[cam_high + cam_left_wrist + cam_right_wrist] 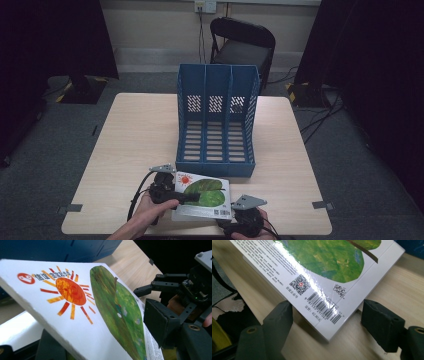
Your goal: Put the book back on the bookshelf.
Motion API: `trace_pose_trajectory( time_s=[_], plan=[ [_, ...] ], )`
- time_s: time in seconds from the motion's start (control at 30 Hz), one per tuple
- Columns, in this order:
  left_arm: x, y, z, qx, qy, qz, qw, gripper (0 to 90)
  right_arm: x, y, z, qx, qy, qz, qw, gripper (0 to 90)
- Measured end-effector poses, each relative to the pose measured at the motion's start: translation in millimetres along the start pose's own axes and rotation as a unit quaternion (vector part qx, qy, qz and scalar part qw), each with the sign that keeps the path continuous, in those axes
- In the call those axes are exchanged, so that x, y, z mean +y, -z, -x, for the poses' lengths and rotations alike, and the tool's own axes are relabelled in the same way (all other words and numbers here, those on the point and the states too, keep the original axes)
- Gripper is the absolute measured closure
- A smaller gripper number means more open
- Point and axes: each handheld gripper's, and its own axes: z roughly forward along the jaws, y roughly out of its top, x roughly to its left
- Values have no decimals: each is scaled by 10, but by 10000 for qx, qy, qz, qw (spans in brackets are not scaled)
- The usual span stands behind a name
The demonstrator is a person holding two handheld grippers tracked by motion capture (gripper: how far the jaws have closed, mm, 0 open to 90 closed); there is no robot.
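A thick white book (210,192) with an orange sun and a green leaf on its cover sits at the table's near edge, in front of the blue rack. My left gripper (192,198) reaches in from the book's left side and is shut on the book (70,290), with one jaw under it and the other against the cover. My right gripper (234,217) is at the book's near right corner. In the right gripper view the barcode corner of the book (324,262) pokes between the open jaws of the right gripper (329,322), and the right-hand pad stands apart from it.
A blue three-slot file rack (216,125) stands empty in the middle of the wooden table (135,140), just behind the book. A black chair (242,45) is beyond the far edge. The person's hands come in at the table's front edge.
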Motion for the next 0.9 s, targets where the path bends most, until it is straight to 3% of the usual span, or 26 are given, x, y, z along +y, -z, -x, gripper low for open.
trace_pose_trajectory(
  time_s=[0.17, 0.4, 0.67, 0.9],
  plan=[
    [-1, -15, -51, -48, 130, -106, 9998, 362, 46, -52, 13, 64, 66, 13, 10000, 222],
    [2, -74, -64, -29, 184, -297, 9994, 281, 82, -94, 9, 185, 125, -50, 9997, 140],
    [4, -66, -36, -94, 174, -314, 9993, 314, 104, -103, 40, 393, 50, -63, 9992, 105],
    [-13, -60, -56, -47, 122, -395, 9991, 434, 118, -68, 60, 573, 31, -122, 9983, 98]
  ],
)
